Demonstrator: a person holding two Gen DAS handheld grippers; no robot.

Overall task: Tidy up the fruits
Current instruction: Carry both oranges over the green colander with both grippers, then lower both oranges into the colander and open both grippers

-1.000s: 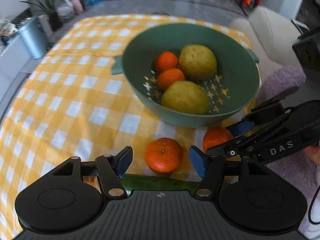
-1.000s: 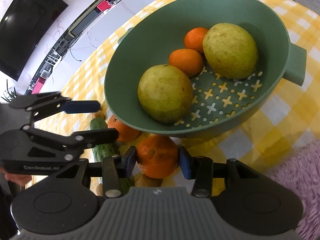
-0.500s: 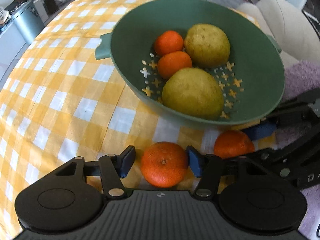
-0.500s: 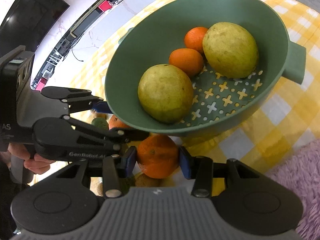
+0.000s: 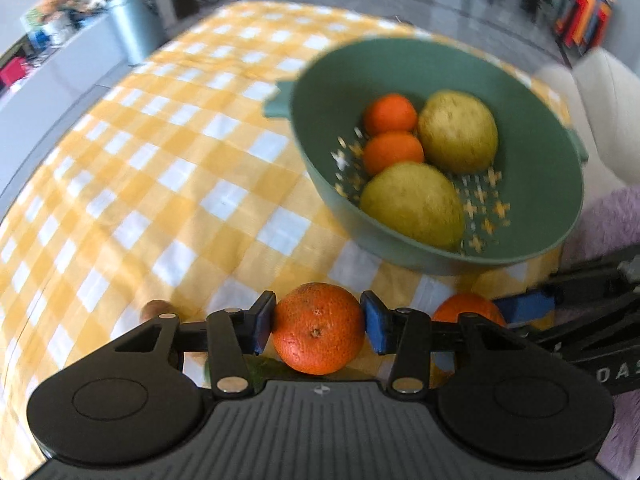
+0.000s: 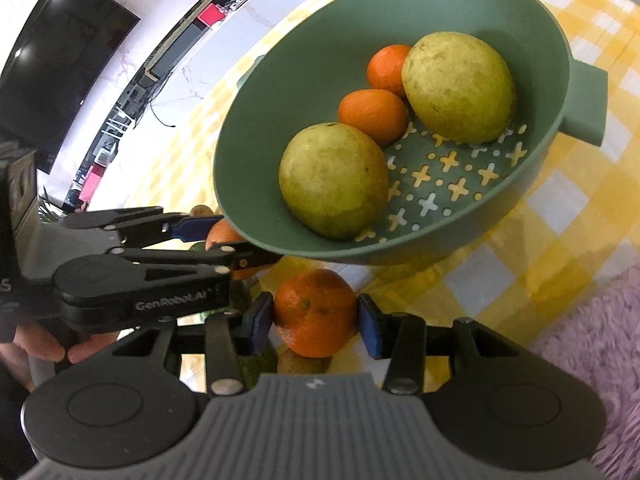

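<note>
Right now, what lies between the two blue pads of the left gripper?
A tangerine sits between the pads of the left gripper, whose jaws have just been closing onto it. The left wrist view shows this.

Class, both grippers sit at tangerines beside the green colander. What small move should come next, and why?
Probably lift both tangerines toward the colander. The left gripper, jaws just closing, clamps one tangerine; the right gripper pinches another; both fruits sit outside it.
</note>
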